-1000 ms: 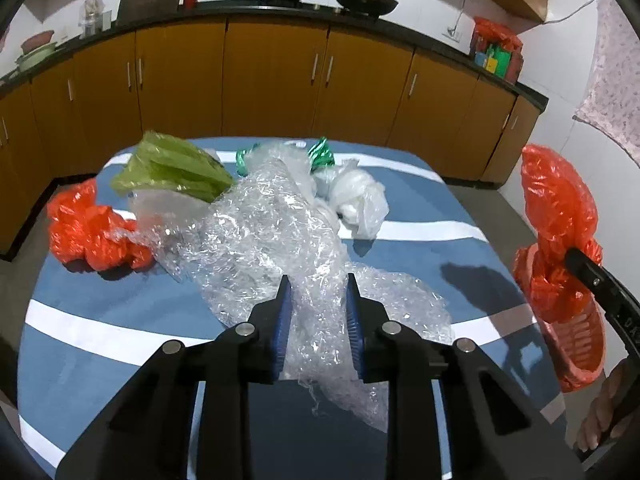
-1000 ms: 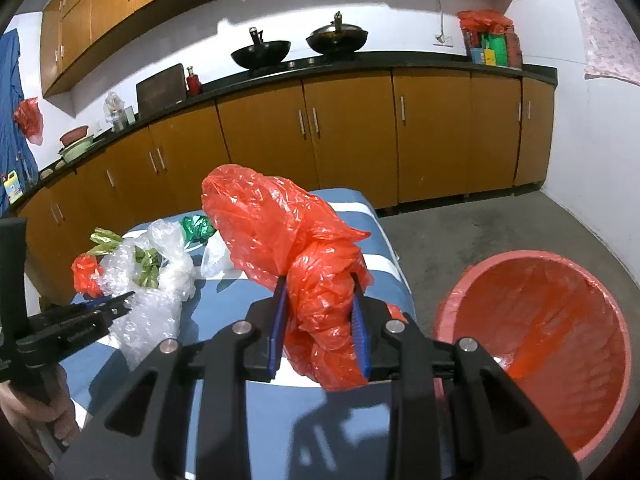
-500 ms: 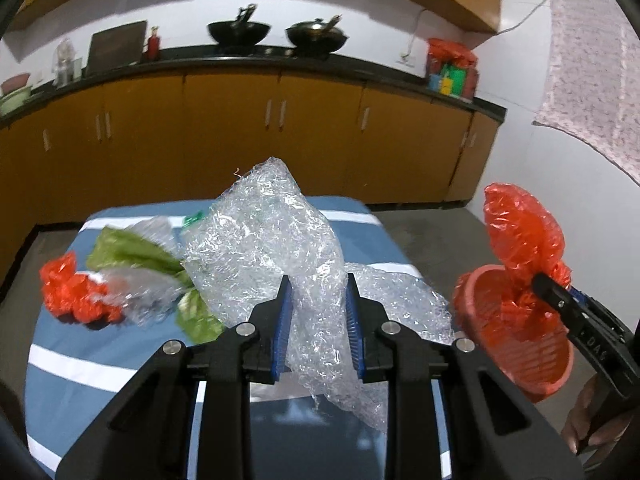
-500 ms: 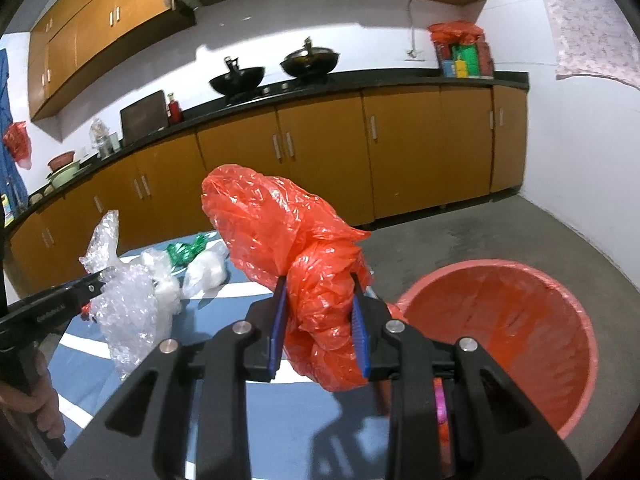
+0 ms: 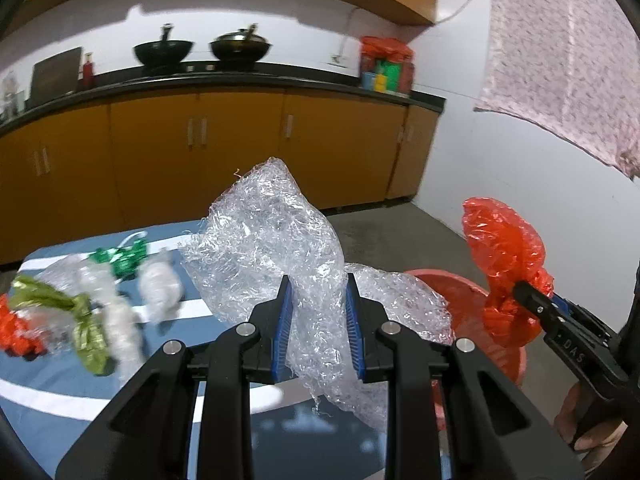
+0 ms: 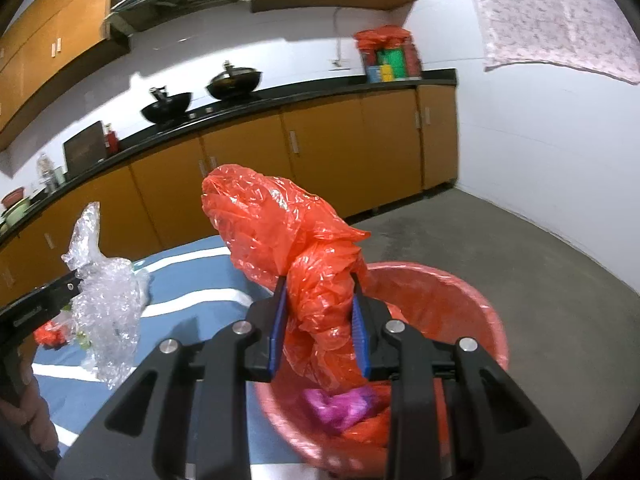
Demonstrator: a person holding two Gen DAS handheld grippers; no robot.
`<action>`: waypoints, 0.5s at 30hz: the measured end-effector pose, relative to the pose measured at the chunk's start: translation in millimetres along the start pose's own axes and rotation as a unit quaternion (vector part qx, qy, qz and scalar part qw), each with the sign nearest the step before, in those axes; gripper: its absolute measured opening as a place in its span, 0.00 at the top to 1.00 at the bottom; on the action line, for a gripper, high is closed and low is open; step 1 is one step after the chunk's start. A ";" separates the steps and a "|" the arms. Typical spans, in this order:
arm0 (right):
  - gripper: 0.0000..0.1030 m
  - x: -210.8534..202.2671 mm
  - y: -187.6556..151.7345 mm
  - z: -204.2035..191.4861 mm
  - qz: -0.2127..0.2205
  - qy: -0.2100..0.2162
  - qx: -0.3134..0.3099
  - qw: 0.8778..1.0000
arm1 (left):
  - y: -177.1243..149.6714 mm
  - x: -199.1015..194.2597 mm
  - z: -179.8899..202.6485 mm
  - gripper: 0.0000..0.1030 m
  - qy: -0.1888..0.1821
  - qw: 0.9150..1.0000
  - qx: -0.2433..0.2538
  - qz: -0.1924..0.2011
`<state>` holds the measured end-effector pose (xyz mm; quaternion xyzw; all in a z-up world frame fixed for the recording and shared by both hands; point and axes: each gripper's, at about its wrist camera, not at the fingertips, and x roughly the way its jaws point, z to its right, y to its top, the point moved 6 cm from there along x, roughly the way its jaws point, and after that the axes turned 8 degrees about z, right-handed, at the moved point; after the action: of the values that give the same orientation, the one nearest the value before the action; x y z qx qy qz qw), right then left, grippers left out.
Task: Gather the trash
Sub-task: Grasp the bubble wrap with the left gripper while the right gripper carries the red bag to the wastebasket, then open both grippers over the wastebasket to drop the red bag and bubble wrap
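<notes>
Jaws of the left gripper [image 5: 317,312] pinch a crumpled sheet of clear bubble wrap [image 5: 276,240], which rises above the blue pads and trails below them, over the edge of the blue-striped table [image 5: 60,408]. Jaws of the right gripper [image 6: 318,320] clamp a bunched red plastic bag [image 6: 280,228], its bulk standing above the pads and its tail hanging over the red basin [image 6: 476,320] on the floor, where pink and red scraps lie. More wrappers sit on the table.

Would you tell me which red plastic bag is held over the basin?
The red bag clamped in the right gripper; the other red bag lies on the table.
</notes>
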<state>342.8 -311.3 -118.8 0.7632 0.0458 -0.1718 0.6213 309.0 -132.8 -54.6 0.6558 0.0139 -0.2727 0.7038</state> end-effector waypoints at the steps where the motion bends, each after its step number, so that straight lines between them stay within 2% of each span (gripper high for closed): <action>1: 0.72 0.5 -0.4 6.2 -0.001 -0.006 0.002 1.000 | 0.5 4.3 5.9 0.75 -0.005 1.000 0.003 -0.001; 7: 0.72 9.3 -5.6 41.6 -0.011 -0.040 0.024 0.999 | -6.2 27.8 41.4 0.75 -0.035 0.999 0.021 -0.011; 15: 0.72 24.3 -13.3 69.0 -0.024 -0.060 0.053 0.997 | -20.5 52.4 79.8 0.75 -0.068 0.996 0.056 -0.028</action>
<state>347.7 -378.4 -150.6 0.7818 0.0173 -0.2340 0.5777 318.4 -226.1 -82.0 0.6737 -0.0312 -0.3364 0.6573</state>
